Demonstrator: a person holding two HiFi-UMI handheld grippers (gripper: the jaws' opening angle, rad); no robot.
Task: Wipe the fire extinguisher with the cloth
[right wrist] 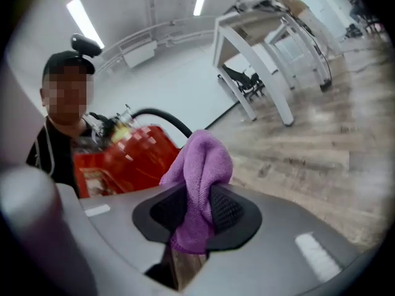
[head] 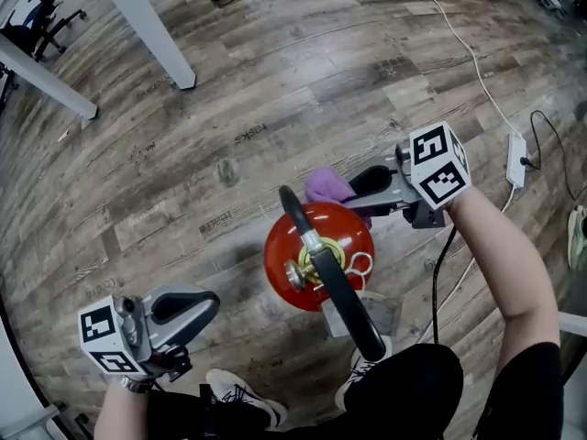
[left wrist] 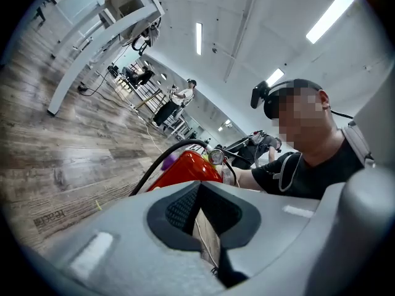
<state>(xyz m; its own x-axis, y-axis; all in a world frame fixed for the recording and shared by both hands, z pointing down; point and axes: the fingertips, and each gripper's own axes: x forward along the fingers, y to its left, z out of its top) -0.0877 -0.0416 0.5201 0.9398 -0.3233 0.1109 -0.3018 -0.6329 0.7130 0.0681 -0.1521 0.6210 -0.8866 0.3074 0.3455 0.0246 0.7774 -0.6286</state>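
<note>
A red fire extinguisher (head: 303,250) stands upright on the wood floor, just in front of my feet, its black hose (head: 341,291) arching over the top. My right gripper (head: 367,183) is at the extinguisher's far right shoulder and is shut on a purple cloth (head: 326,186), which lies against the red body. In the right gripper view the purple cloth (right wrist: 200,171) bulges out between the pads, with the extinguisher (right wrist: 126,156) blurred just behind it. My left gripper (head: 197,305) hangs low at the left, apart from the extinguisher (left wrist: 185,168), shut with nothing in it.
White table legs (head: 138,26) stand at the far left with a black chair (head: 37,16) beyond. A white power strip (head: 516,159) and its cable lie on the floor at the right. My shoes (head: 240,397) are close under the extinguisher.
</note>
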